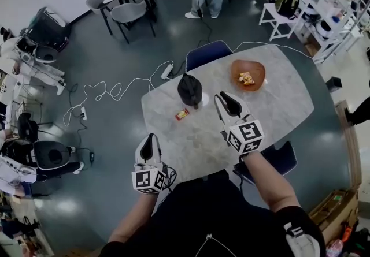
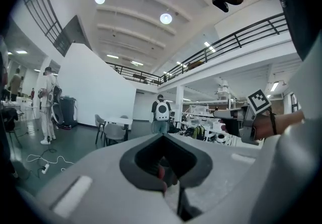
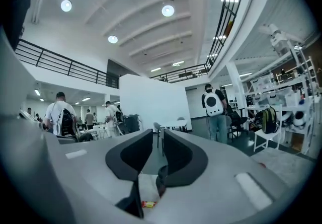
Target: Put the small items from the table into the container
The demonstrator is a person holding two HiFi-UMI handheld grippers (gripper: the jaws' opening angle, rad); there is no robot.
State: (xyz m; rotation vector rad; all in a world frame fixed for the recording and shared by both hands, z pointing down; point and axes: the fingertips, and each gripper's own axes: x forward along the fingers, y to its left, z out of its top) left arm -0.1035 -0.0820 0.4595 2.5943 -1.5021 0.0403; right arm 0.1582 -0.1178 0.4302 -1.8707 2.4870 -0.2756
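left gripper (image 1: pixel 150 137) level, fingers together | right gripper (image 1: pixel 223 96) level over table (image 1: pixel 283 97), fingers slightly apart, empty

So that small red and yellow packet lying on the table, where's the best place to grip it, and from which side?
Probably from straight above, jaws closing across the short width at the middle of the packet. It lies flat on the table, long and narrow, so no side offers purchase. The black object stands close behind it.
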